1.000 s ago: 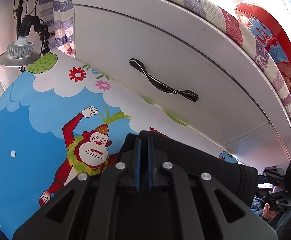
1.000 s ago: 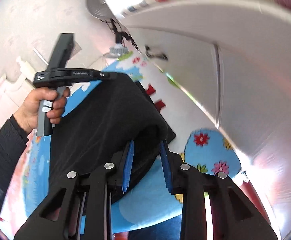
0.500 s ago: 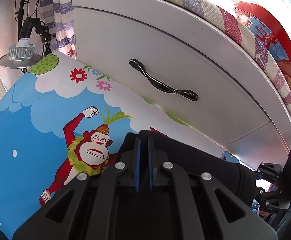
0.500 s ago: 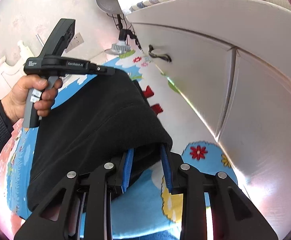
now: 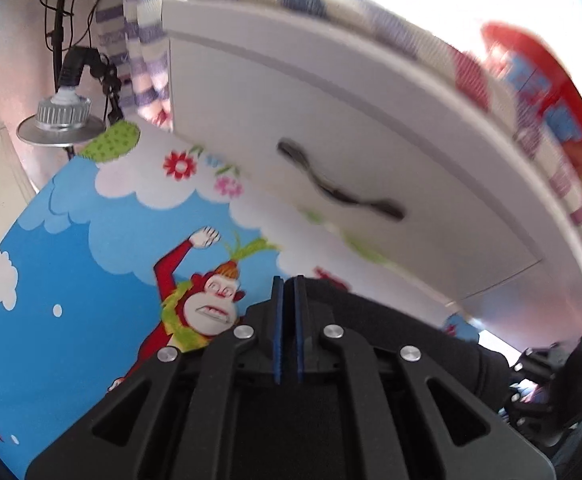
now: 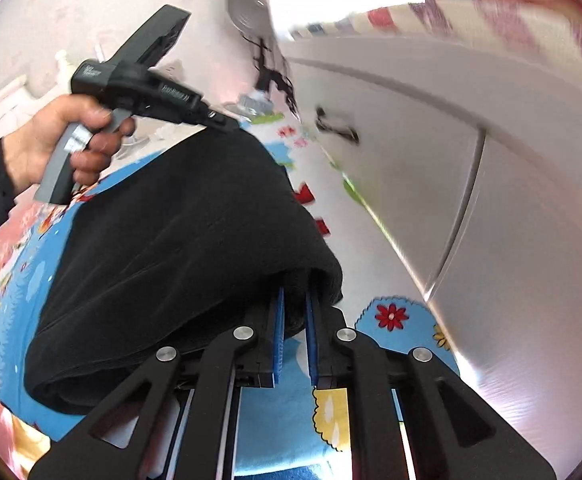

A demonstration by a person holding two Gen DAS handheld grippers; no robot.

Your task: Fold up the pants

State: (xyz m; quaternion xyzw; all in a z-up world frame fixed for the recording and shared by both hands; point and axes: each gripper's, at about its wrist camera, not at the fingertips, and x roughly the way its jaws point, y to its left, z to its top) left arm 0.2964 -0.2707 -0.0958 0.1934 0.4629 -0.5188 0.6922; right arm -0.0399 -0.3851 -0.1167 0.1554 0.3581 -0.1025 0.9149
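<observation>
The black pants (image 6: 179,248) hang stretched between my two grippers above a cartoon-printed mat (image 6: 291,408). My left gripper (image 5: 289,288) is shut on one end of the pants (image 5: 391,320); it also shows in the right wrist view (image 6: 227,126), held by a hand. My right gripper (image 6: 294,300) is shut on the other end, with a fold of black cloth pinched between its blue pads (image 6: 278,336). The right gripper's body shows at the lower right of the left wrist view (image 5: 563,380).
A white drawer front (image 5: 331,140) with a dark handle (image 5: 339,196) stands close ahead, under a striped cloth (image 5: 431,52). A clamp lamp (image 5: 61,120) stands at the mat's far left corner. The mat (image 5: 71,280) shows a monkey picture.
The right gripper's jaws have narrowed onto the pants' end. Both grippers have risen slightly with the pants; the views are blurred from motion.
</observation>
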